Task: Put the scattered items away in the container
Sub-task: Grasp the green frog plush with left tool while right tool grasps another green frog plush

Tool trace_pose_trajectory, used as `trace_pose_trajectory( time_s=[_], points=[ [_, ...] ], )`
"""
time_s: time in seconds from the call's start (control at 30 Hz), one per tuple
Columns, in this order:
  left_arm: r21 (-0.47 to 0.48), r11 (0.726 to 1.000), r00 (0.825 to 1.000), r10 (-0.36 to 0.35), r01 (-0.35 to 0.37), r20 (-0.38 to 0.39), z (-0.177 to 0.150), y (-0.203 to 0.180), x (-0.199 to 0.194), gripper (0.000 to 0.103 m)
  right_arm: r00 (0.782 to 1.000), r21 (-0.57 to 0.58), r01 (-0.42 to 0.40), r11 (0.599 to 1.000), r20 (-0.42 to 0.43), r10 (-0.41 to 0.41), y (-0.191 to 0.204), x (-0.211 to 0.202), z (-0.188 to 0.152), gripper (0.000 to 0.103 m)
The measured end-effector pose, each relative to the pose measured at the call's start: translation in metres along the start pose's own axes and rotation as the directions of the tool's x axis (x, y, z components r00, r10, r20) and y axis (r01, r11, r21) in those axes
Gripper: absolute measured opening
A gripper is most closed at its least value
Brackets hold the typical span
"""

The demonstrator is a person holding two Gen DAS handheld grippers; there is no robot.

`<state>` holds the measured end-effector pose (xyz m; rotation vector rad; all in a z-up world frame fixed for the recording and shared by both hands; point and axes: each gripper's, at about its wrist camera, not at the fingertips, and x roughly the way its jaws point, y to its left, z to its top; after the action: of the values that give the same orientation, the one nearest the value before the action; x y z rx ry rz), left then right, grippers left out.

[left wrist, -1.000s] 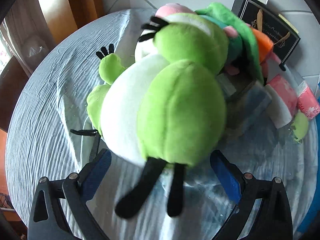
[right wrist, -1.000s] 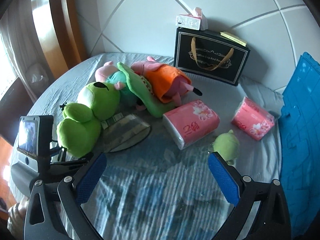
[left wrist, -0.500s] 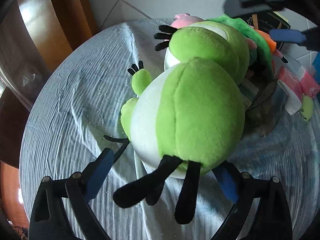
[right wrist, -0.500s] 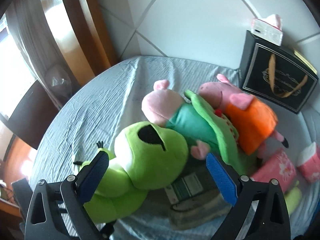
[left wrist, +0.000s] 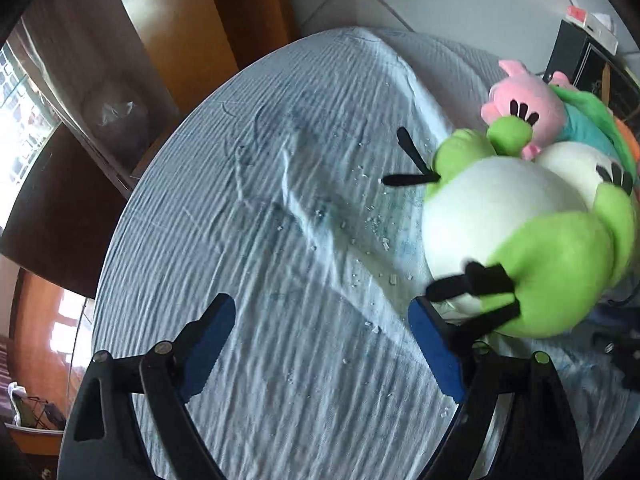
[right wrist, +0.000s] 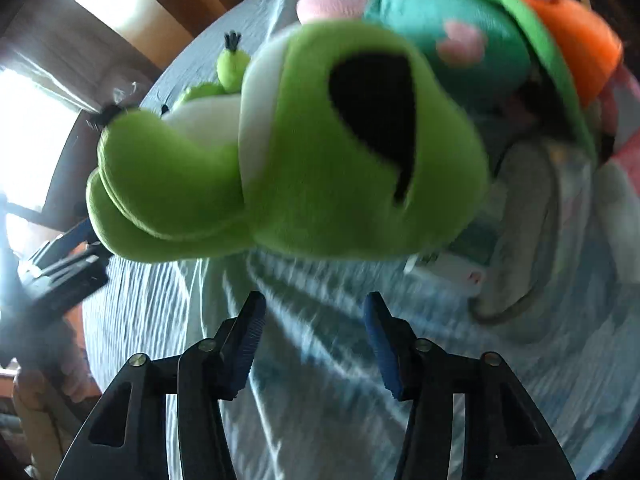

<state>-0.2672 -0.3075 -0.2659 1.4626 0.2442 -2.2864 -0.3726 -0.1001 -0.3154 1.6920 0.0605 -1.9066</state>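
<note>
A big green and white plush frog (left wrist: 532, 236) lies on the round table with the blue-grey cloth (left wrist: 280, 220). In the left wrist view it is to the right of my open, empty left gripper (left wrist: 320, 332), its black feet by the right finger. In the right wrist view the frog's head (right wrist: 340, 152) fills the frame just beyond my right gripper (right wrist: 312, 324), which is open with the jaws partly narrowed and nothing between them. Pink pig plushes in teal (right wrist: 448, 36) and orange (right wrist: 576, 44) lie behind the frog.
A black paper bag (left wrist: 592, 68) stands at the table's far edge by the white wall. A flat transparent packet (right wrist: 516, 240) lies beside the frog. Pink tissue packs (right wrist: 624, 160) are at the right. A wooden panel (left wrist: 224, 28) and a window are to the left.
My left gripper has swung left, so the frog now sits at its right side. My right gripper has moved in close to the frog's head and its jaws have narrowed.
</note>
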Motion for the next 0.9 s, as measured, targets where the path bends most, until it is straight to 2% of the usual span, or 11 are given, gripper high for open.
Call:
trace_pose_trajectory(
  time_s=[0.1,0.2,0.3,0.4,0.53,0.63,0.73,0.9],
  points=[
    [-0.039,0.993,0.994,-0.113,0.113,0.010,0.002,0.001,-0.031,0.089,0.998,-0.016,0.054,0.998,0.026,-0.053,0.002,-0.005,-0.015,0.051],
    [-0.052,0.981,0.981,-0.186,0.189,0.057,0.014,-0.016,-0.055,0.090,0.988,-0.027,0.088,0.996,0.131,-0.084,0.005,-0.044,-0.020,0.057],
    [-0.066,0.977,0.977,-0.198,0.203,0.081,0.040,-0.034,-0.051,0.092,0.959,-0.005,0.131,0.991,0.254,-0.126,0.005,-0.084,-0.007,0.066],
    [-0.011,0.986,0.986,-0.167,0.167,0.012,0.046,-0.060,-0.026,0.092,0.932,0.042,0.155,0.987,0.325,-0.160,-0.002,-0.103,0.012,0.068],
    [0.072,0.987,0.987,-0.137,0.144,-0.084,0.016,-0.079,0.009,0.092,0.944,0.029,0.130,0.991,0.301,-0.133,-0.002,-0.089,0.034,0.077],
    [0.054,0.989,0.983,-0.132,0.140,-0.127,0.002,-0.079,0.028,0.092,0.962,-0.010,0.136,0.991,0.241,-0.129,-0.001,-0.061,0.042,0.077],
    [0.041,0.988,0.984,-0.141,0.146,-0.109,0.003,-0.078,0.030,0.092,0.964,-0.034,0.150,0.988,0.229,-0.139,0.002,-0.044,0.047,0.080],
    [0.075,0.985,0.987,-0.150,0.154,-0.048,0.016,-0.079,0.017,0.092,0.967,-0.046,0.161,0.986,0.207,-0.148,0.001,-0.036,0.055,0.086]
  ],
)
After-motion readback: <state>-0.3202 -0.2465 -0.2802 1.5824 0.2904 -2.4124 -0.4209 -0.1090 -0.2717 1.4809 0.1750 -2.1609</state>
